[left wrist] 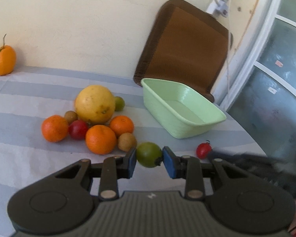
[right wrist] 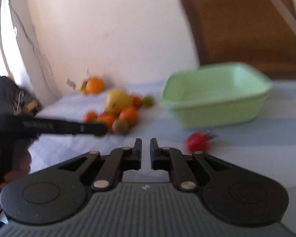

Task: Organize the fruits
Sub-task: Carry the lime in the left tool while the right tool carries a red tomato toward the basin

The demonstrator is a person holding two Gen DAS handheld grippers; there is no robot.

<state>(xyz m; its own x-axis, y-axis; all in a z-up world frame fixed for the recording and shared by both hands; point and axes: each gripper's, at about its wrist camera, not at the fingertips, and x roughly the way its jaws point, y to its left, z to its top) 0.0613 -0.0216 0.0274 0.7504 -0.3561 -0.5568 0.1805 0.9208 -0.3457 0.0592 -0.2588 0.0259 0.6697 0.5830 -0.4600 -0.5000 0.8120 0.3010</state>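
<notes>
My left gripper [left wrist: 149,158] is shut on a green lime [left wrist: 148,154], held between its blue pads just above the striped cloth. Behind it lies a fruit pile: a big yellow grapefruit [left wrist: 95,104], three oranges [left wrist: 100,139], a red fruit [left wrist: 78,129], brown kiwis [left wrist: 126,141] and another lime [left wrist: 119,103]. A light green tub [left wrist: 182,108] stands empty to the right. A small red fruit [left wrist: 203,150] lies near the cloth's right edge. My right gripper [right wrist: 146,148] is shut with nothing in it, left of that red fruit [right wrist: 197,142] and in front of the tub [right wrist: 215,96].
An orange with a leaf [left wrist: 4,60] sits at the far left by the cream wall. A brown chair back [left wrist: 184,43] rises behind the tub. The table's rounded right edge [left wrist: 252,138] drops off beside a white-framed door. The left gripper's body [right wrist: 65,127] crosses the right wrist view.
</notes>
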